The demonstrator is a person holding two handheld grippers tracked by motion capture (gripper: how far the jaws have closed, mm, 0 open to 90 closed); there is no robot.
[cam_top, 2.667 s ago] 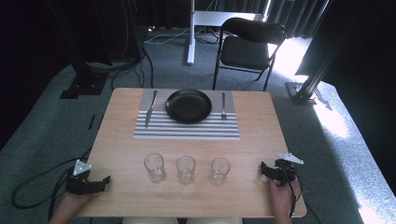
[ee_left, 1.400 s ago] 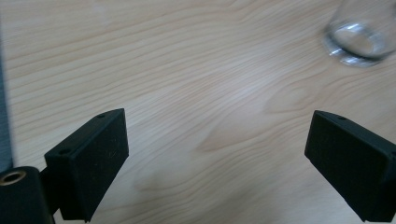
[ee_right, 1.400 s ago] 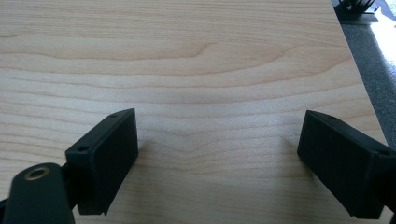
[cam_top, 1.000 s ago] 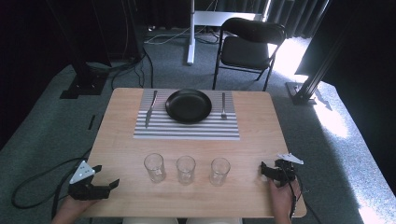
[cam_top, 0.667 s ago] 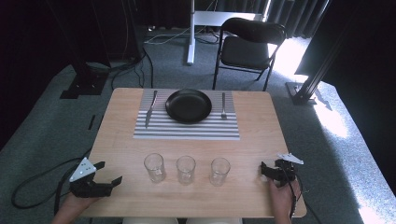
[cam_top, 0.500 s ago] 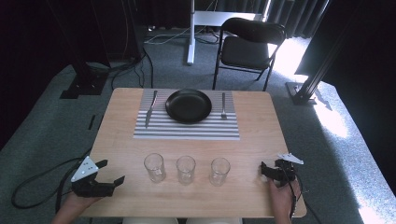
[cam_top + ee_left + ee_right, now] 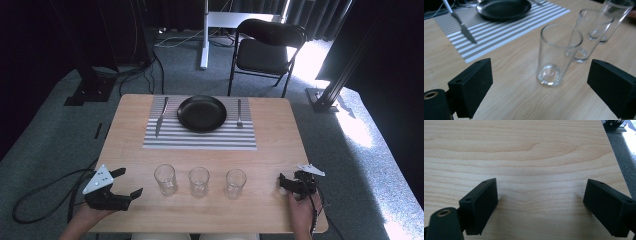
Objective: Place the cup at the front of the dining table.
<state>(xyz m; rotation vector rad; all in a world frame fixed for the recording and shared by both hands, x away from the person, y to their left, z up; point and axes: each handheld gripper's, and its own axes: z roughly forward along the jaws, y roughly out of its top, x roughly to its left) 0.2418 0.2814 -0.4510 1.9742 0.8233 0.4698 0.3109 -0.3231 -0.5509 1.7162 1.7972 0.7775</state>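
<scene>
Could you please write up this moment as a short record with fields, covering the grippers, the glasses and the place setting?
left gripper: open, at the table's near left corner, jaws facing the nearest glass, not touching it
right gripper: open, resting low at the near right edge, holding nothing
nearest glass: upright, empty, leftmost in a row of three
middle glass: upright, empty
right glass: upright, empty
striped placemat: at the far side of the table
black plate: centred on the placemat
knife: left of the plate
fork: right of the plate
</scene>
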